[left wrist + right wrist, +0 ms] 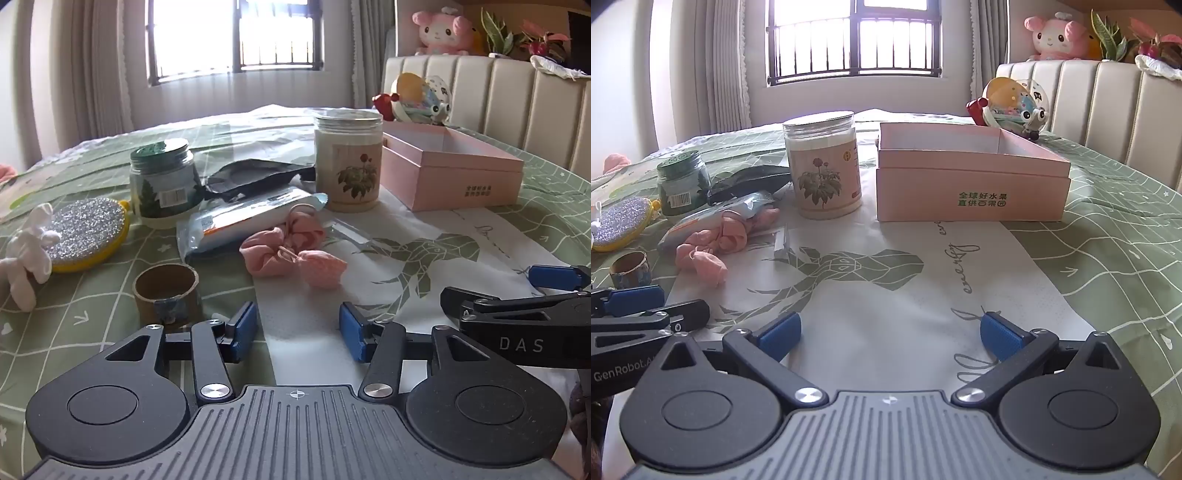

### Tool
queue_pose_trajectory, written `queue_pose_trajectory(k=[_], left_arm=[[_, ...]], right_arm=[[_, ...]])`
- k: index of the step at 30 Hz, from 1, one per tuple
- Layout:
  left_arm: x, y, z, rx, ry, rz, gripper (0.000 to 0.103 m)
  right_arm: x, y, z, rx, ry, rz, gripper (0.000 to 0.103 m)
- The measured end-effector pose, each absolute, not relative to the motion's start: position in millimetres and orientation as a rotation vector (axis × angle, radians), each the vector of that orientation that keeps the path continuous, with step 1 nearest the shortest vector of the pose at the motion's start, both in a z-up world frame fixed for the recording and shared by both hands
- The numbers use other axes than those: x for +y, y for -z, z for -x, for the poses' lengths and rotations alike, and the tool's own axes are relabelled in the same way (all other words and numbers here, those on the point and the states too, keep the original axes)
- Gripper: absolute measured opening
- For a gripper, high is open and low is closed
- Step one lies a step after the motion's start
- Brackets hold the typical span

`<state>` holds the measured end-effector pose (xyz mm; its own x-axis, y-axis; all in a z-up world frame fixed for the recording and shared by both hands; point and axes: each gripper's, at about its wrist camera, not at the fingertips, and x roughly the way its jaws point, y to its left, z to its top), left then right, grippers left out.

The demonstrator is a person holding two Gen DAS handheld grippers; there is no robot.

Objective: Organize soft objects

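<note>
Crumpled pink soft cloth [291, 251] [713, 247] lies on the green patterned cover, just beyond my left gripper [298, 325]. That gripper is open, with nothing between its blue pads. A white soft toy [26, 251] and a glittery yellow sponge [88, 232] lie at the far left. An open pink box [465, 184] [971, 206] stands at the back right, and no contents show in it. My right gripper [890, 328] is wide open over the white deer print, well short of the box, with nothing between its fingers.
A flower-label jar [349, 162] [823, 170], a green-lidded jar [164, 184], a plastic packet [251, 221], a black pouch [258, 177] and a cardboard roll [166, 291] crowd the left. A toy [1015, 107] sits behind the box near the padded headboard [1089, 99].
</note>
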<state>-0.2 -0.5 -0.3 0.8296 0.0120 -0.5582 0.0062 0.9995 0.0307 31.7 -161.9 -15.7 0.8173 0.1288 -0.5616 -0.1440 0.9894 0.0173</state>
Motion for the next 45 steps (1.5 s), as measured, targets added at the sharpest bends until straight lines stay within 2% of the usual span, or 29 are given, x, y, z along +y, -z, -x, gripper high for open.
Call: queue_pose_trajectory(k=[45], left_arm=[[2.4, -0.1, -0.3, 0.592, -0.005, -0.018, 0.055]], right_arm=[[-161.0, 15.7, -31.9, 0.599, -0.147, 0.024, 0.103]])
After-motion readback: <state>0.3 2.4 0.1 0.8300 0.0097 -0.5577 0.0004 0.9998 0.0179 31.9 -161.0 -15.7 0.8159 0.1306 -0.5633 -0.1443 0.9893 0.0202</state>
